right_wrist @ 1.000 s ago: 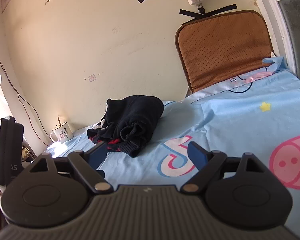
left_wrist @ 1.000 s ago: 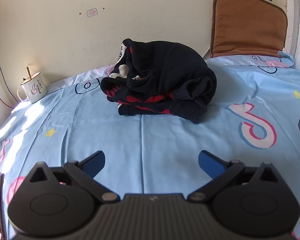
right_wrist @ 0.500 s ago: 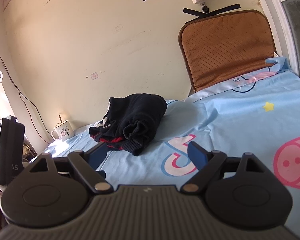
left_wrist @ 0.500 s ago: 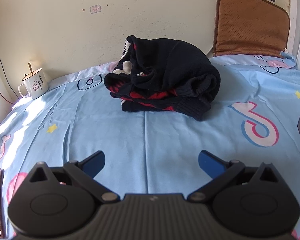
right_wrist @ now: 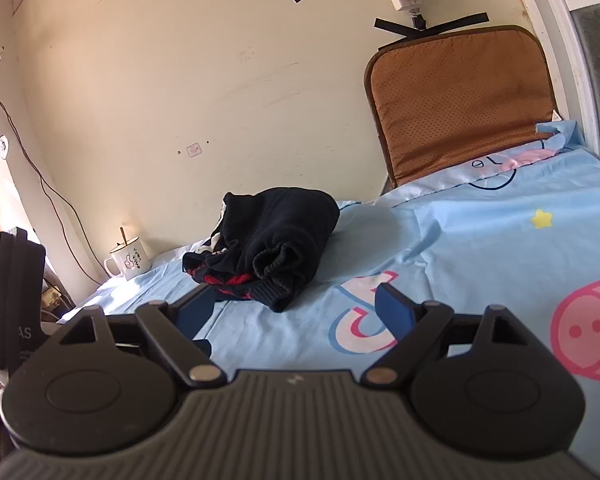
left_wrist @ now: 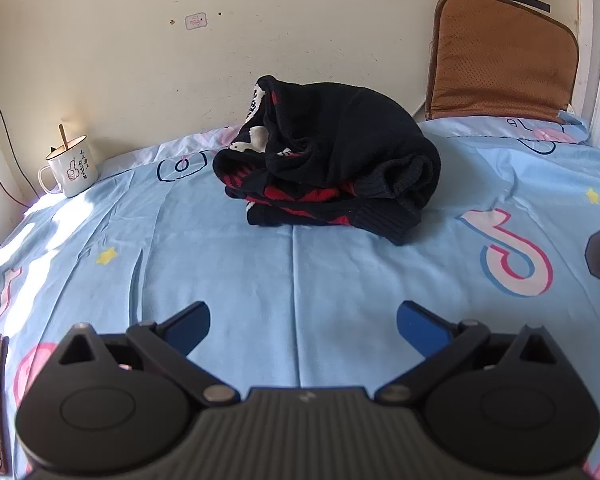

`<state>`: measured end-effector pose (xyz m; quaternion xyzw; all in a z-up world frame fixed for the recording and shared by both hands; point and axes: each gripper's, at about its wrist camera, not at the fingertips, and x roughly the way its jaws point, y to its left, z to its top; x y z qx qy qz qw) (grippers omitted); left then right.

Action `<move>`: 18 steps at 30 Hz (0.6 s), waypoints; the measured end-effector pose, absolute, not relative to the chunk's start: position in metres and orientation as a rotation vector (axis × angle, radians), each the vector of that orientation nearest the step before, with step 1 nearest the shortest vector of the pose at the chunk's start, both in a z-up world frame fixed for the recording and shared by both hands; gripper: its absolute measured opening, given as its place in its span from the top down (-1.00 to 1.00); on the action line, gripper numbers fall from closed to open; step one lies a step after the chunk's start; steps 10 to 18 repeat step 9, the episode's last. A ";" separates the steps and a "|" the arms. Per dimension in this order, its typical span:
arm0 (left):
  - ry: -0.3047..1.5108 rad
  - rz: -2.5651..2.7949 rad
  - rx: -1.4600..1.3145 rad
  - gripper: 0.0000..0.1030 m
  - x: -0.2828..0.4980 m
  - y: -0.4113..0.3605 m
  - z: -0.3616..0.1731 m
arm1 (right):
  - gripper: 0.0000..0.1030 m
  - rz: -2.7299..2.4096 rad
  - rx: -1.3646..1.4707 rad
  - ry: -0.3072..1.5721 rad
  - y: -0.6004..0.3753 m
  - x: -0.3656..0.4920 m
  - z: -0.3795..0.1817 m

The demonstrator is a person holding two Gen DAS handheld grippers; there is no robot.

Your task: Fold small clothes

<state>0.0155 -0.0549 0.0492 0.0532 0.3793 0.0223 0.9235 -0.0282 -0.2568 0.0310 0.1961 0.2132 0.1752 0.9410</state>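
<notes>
Holding both grippers above the bed (left_wrist: 220, 280), I keep each one spread apart and empty. My left gripper (left_wrist: 302, 322) points at the black sweater (left_wrist: 340, 160), which lies bunched in a heap on the blue sheet near the wall. My right gripper (right_wrist: 296, 306) sees the same sweater (right_wrist: 272, 240) further away. A white mug (left_wrist: 70, 168) stands at the left edge, well apart from it.

black sweater (left_wrist: 340, 152) (red pattern), light blue cartoon-print sheet (left_wrist: 220, 272), white mug (left_wrist: 70, 168).
</notes>
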 end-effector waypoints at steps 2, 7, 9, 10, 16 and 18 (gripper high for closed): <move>0.776 0.044 0.107 -1.00 0.015 -0.054 0.050 | -0.74 0.358 0.398 0.434 -0.256 -0.028 0.032; 0.765 0.015 0.106 -0.99 0.012 -0.055 0.050 | -0.74 0.357 0.386 0.431 -0.255 -0.029 0.032; 0.765 0.006 0.104 -1.00 0.012 -0.055 0.050 | -0.74 0.357 0.380 0.430 -0.254 -0.029 0.033; 0.765 0.006 0.104 -1.00 0.012 -0.055 0.050 | -0.74 0.357 0.380 0.430 -0.254 -0.029 0.033; 0.765 0.006 0.104 -1.00 0.012 -0.055 0.050 | -0.74 0.357 0.380 0.430 -0.254 -0.029 0.033; 0.765 0.006 0.104 -1.00 0.012 -0.055 0.050 | -0.74 0.357 0.380 0.430 -0.254 -0.029 0.033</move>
